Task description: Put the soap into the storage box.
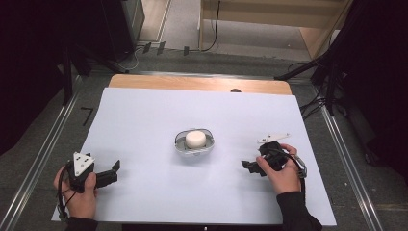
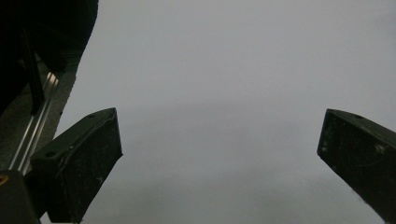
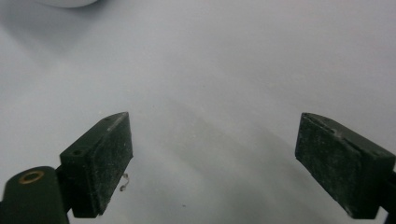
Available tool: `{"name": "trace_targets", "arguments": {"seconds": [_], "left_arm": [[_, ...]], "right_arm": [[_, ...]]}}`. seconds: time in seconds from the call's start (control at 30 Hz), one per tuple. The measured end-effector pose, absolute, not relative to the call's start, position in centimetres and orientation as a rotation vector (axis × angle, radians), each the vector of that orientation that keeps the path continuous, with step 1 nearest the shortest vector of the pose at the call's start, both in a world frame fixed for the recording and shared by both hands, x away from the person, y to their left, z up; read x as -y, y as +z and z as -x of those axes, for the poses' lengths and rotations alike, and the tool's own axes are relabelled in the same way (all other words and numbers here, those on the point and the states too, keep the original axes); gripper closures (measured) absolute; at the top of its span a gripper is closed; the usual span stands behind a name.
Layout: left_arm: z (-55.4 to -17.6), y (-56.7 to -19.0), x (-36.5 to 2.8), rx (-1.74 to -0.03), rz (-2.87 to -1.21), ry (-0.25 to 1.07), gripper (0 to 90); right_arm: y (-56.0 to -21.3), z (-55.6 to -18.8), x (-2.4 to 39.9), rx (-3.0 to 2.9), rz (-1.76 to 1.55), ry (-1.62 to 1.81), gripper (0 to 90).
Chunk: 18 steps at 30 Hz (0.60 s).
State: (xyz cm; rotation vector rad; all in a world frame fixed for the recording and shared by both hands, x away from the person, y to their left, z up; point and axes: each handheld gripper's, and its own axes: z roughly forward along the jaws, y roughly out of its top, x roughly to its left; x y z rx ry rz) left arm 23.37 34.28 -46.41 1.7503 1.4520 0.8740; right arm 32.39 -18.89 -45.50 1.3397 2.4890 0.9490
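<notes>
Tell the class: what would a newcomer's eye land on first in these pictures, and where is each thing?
First comes the white puck-shaped piece sitting in a small grey-rimmed dish at the middle of the pale sheet that covers the table. Next come the two black grippers near the sheet's front edge: the left gripper at the left and the right gripper at the right, both with jaws apart and nothing between them.

My table wears a pale sheet, and a small bowl with a white puck sits mid-sheet.
</notes>
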Motion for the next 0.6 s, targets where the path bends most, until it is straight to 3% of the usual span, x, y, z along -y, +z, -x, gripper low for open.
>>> {"name": "trace_targets", "arguments": {"seconds": [0.2,0.33,0.6], "left_arm": [[-23.4,-46.4,-34.3,-1.453,-1.751,0.876,0.2],[-23.4,-46.4,-34.3,-1.451,-1.75,0.876,0.2],[-23.4,-46.4,-34.3,-1.452,-1.751,0.876,0.2]], "right_arm": [[-45.9,-31.9,20.1,-2.45,-1.359,0.969,9.5],[-46.5,-31.6,20.7,-2.457,-1.366,0.976,2.1],[-47.0,-30.8,21.8,-2.43,-1.366,0.995,2.0]]}}
